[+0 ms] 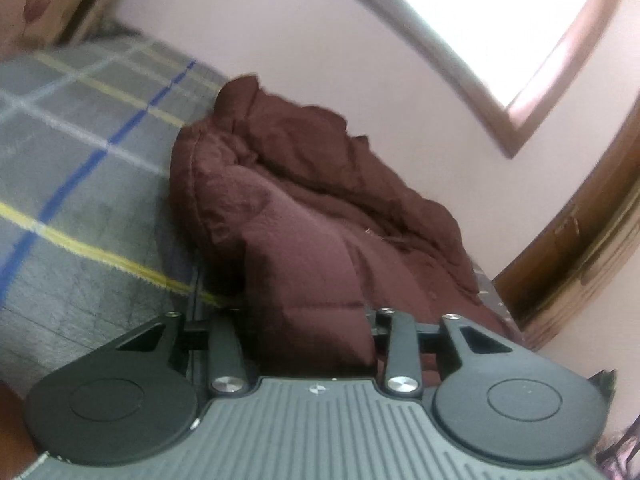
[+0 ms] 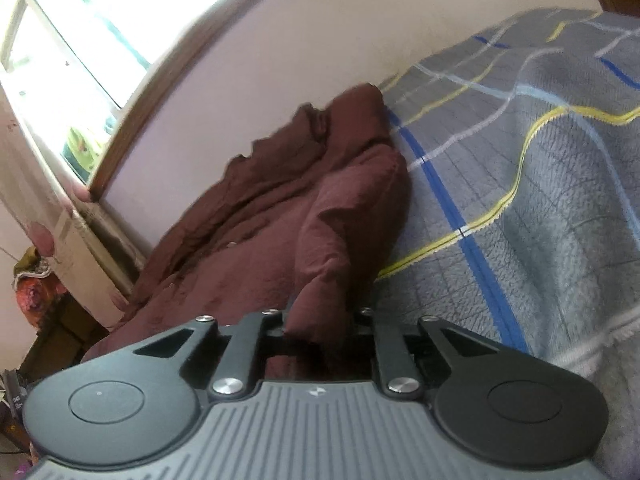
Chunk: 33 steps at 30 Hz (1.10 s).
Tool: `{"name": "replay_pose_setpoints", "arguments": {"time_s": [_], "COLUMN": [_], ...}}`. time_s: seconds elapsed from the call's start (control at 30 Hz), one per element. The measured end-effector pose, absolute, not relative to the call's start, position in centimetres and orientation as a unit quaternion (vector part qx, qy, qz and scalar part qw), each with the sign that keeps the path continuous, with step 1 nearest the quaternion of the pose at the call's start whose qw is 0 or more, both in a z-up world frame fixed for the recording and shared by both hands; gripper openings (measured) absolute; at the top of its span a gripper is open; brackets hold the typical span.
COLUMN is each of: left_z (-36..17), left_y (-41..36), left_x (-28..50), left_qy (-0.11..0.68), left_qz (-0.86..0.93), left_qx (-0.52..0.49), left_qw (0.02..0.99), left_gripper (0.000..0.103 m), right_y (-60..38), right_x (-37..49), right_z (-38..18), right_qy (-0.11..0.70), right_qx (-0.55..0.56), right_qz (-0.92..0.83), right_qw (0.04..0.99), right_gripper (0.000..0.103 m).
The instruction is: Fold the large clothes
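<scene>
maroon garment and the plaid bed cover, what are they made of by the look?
Maroon garment: looks like matte woven shell over padding, judging by puffy quilted bulges and fine wrinkles; possibly a down-type jacket. Plaid bed cover: grey, apparently fleece or brushed blanket; nubby, fuzzy surface with slightly feathered yellow and blue stripes.

Blown-out window (image 1: 500, 20) glare, soft blur, fisheye-bent edges.

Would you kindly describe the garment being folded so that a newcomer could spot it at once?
Start at the bed's grey plaid blanket with yellow and blue stripes. Along its wall-side edge, below the window, lies a rumpled maroon puffy quilted jacket. It is the only plain dark-red thing there.
</scene>
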<state>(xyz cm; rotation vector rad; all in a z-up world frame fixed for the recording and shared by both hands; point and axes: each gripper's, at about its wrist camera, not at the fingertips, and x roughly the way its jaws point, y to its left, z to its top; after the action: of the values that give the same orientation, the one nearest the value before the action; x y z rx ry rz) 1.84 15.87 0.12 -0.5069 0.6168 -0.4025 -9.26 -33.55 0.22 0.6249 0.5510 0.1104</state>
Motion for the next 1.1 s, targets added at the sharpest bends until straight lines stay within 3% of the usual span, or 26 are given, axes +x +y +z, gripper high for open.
{"name": "replay_pose_setpoints", "arguments": {"time_s": [0.37,0.57,0.83,1.1], "left_z": [3.8,6.9,11.0,12.5], "left_y": [18.0,18.6,17.6,15.9], "left_x": [-4.6,-6.5,-3.4,5.4], "left_qy": [0.292,0.240,0.160,0.105], "left_qz": [-0.198,-0.203,-0.209,-0.171], "left_qx": [-0.246,-0.291,-0.311,-0.319], "left_qw": [0.903,0.904,0.913,0.926], "left_gripper": [0.037,0.037,0.037,0.037], "right_y": [-32.5,-31.5,-32.9,-36.1], "right_x": [-16.3,-18.9,-14.4,-5.0], "right_z": [1.7,4.1,8.1,9.7], "right_qy": [0.235,0.191,0.129,0.104], "right_qx": [0.409,0.452,0.458,0.493], "right_qz": [0.117,0.158,0.193,0.144], "right_qw": [0.874,0.857,0.858,0.852], "right_gripper": [0.012,0.012,0.013,0.013]}}
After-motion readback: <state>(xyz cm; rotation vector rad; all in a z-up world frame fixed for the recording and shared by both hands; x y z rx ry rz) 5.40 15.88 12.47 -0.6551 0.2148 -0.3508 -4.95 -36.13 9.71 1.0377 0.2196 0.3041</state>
